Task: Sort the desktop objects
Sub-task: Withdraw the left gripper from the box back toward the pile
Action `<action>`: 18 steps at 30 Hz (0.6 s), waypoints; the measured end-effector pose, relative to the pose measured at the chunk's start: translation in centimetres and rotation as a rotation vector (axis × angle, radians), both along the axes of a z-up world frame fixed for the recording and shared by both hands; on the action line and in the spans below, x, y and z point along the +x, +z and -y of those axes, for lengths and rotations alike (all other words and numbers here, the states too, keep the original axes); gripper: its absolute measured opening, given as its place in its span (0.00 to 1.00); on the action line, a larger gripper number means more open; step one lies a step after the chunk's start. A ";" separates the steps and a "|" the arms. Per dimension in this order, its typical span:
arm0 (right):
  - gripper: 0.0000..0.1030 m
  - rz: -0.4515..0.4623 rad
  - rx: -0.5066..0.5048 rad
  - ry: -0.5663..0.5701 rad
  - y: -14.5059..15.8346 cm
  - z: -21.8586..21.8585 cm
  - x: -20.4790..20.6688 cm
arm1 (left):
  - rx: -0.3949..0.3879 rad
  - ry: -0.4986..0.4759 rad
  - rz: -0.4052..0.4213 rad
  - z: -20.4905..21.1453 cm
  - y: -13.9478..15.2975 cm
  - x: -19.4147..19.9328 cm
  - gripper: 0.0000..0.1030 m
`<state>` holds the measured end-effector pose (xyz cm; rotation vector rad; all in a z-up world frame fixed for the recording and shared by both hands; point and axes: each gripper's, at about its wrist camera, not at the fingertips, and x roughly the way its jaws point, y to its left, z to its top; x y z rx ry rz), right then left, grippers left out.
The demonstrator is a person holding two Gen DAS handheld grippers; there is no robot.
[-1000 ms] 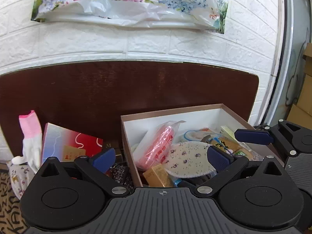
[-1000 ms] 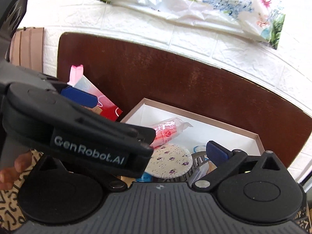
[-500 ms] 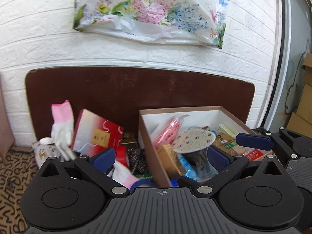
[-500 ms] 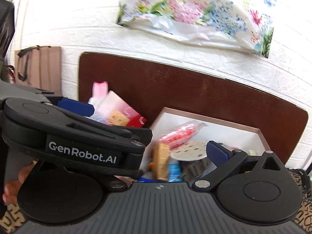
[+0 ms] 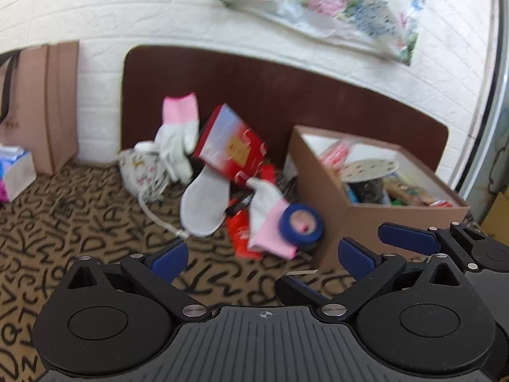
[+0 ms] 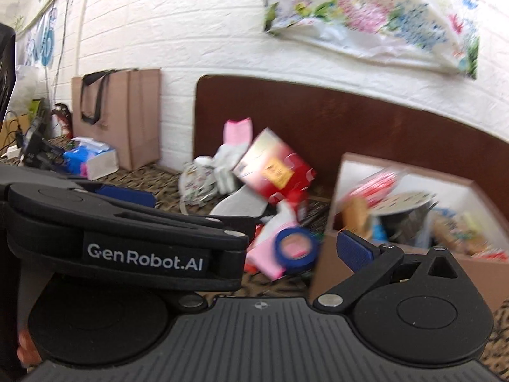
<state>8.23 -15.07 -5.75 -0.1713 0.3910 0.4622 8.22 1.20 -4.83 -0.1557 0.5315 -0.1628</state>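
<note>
We are holding our left tool spread wide and empty above the table with the letter-patterned cloth. Our right tool is sitting just beside it, fingers parted, nothing between them. A blue roll of tape is lying on a pink-cuffed white glove, touching the brown cardboard box full of small items.
</note>
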 end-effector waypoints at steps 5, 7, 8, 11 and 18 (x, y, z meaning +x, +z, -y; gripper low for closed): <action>1.00 -0.047 -0.009 0.032 -2.2 -2.7 0.0 | 0.005 0.052 -0.046 -2.7 -1.6 0.7 1.00; 0.99 -0.068 -0.006 0.042 -2.9 -3.5 0.3 | -0.009 0.072 -0.055 -4.0 -1.9 1.3 1.00; 0.99 -0.078 -0.003 0.047 -3.1 -3.8 0.5 | -0.011 0.080 -0.058 -4.6 -2.0 1.6 1.00; 0.99 -0.092 -0.014 0.059 -3.7 -4.9 1.3 | -0.002 0.104 -0.065 -6.3 -2.4 2.8 1.00; 0.96 -0.114 -0.023 0.077 -4.4 -7.4 4.3 | -0.008 0.150 -0.080 -10.1 -3.0 6.4 0.98</action>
